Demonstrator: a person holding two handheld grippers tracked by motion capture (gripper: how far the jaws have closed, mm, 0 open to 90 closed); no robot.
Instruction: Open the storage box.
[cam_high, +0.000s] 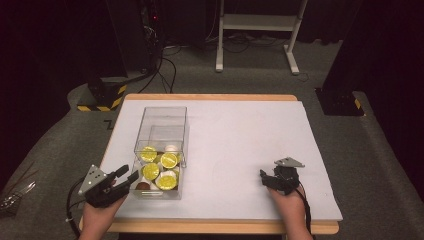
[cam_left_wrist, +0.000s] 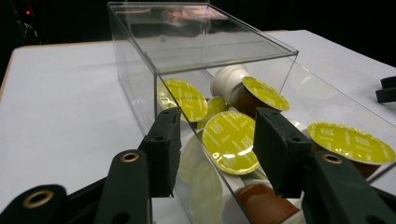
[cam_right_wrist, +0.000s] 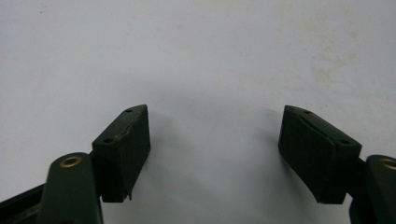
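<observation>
A clear plastic box (cam_high: 161, 125) stands on the left of the white table top (cam_high: 240, 145). A clear tray (cam_high: 177, 189) juts from its near end and holds several coffee capsules (cam_high: 159, 170) with yellow-green foil lids. My left gripper (cam_high: 127, 175) sits at the tray's near left corner. In the left gripper view its jaws (cam_left_wrist: 217, 149) stand apart on either side of the tray's clear side wall (cam_left_wrist: 215, 186), pads not pressing on it, with capsules (cam_left_wrist: 231, 140) just behind. My right gripper (cam_high: 265, 179) rests near the table's front right, open over bare white surface (cam_right_wrist: 215, 154).
The table's wooden edge (cam_high: 210, 97) frames the white top. Beyond it are a grey carpet floor, a white desk frame (cam_high: 260, 30) and black stands with cables. The right gripper's jaw tips (cam_left_wrist: 386, 88) show at the far right of the left gripper view.
</observation>
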